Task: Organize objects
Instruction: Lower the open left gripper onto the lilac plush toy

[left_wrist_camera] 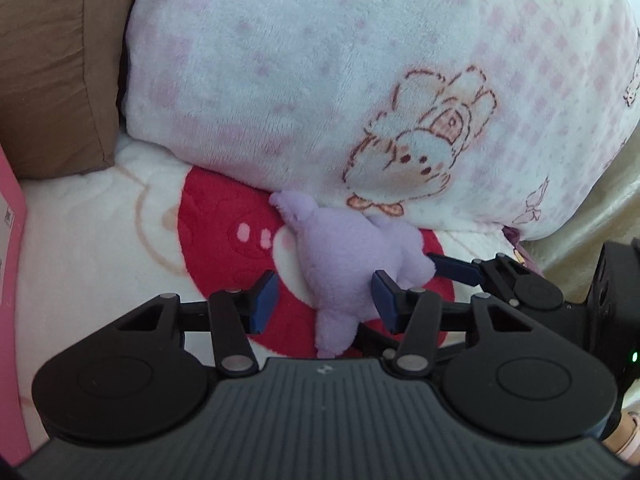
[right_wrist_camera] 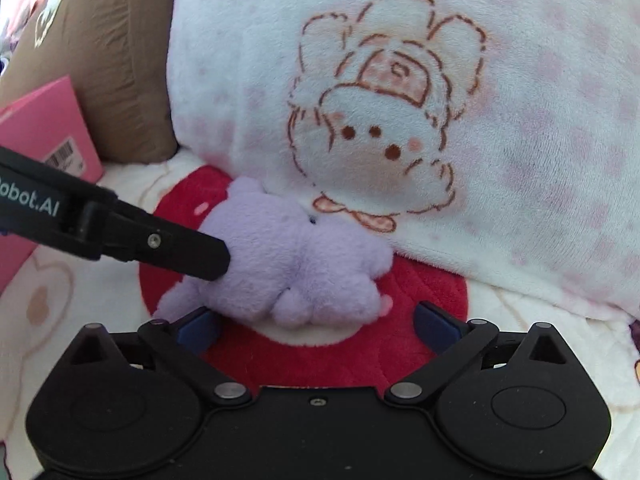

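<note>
A small lilac plush toy [left_wrist_camera: 340, 252] lies on a cream blanket with a red round print [left_wrist_camera: 216, 216], its far end tucked under a white fleece cushion. My left gripper [left_wrist_camera: 325, 300] straddles the toy's near part. Its right pad touches the plush, while a strip of red blanket shows between the left pad and the toy. In the right wrist view one of its fingers [right_wrist_camera: 180, 248] rests against the plush toy [right_wrist_camera: 288, 256] from the left. My right gripper [right_wrist_camera: 316, 326] stands wide open just short of the toy, pads clear of it.
A big white cushion with pink checks and a cartoon figure [left_wrist_camera: 320, 60] fills the back, leaning over the toy. A brown pillow [left_wrist_camera: 52, 60] stands at the back left. A pink box [right_wrist_camera: 44, 132] lies at the left edge.
</note>
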Demonstrator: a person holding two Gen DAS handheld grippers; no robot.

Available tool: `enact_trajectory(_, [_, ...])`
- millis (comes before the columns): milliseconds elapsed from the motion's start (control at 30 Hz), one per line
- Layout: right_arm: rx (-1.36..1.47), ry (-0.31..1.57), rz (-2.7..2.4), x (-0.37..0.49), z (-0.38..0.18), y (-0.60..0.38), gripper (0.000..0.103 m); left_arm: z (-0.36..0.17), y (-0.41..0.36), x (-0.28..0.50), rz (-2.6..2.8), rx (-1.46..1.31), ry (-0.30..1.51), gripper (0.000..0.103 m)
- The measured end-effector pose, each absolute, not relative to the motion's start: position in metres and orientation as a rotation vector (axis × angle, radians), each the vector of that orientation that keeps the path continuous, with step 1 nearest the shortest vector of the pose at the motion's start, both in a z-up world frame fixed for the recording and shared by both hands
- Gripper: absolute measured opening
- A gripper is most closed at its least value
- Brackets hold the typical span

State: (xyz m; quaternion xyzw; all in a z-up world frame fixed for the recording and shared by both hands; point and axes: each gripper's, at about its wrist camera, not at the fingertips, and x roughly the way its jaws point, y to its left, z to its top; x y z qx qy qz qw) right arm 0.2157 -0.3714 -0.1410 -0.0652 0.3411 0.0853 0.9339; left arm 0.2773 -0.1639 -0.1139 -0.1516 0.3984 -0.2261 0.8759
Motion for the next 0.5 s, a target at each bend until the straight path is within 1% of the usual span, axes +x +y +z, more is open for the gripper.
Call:
enact_trajectory(133, [-0.198,0.676,0.19,0.213,-0.139,-0.359,0.101,-0.115,-0.167,0.287,-0.468,-0.358,0.832,0.05])
enact_trajectory(300, [-0.165,0.691,0.229,0.215,-0.138,-0.353,0.097,-0.117,-0.172,0.289,-0.463,-0.351,0.828,0.05])
enact_trajectory(333, [-0.17,0.689,0.222,0.215,-0.138,-0.351,0.097,-0.117,-0.173,0.289,-0.464,-0.351,0.827,0.048])
enact_trajectory(400, [-0.17,0.689,0.211,0.216,-0.137,-0.349,0.093,-0.116,-0.176,0.288,-0.473,-0.337,0.831,0.038])
enact_trajectory(500, [-0.15,0.694,0.201,0.217,-0.134,-0.347,0.091,-0.111,-0.181,0.284,-0.483,-0.292,0.818,0.036])
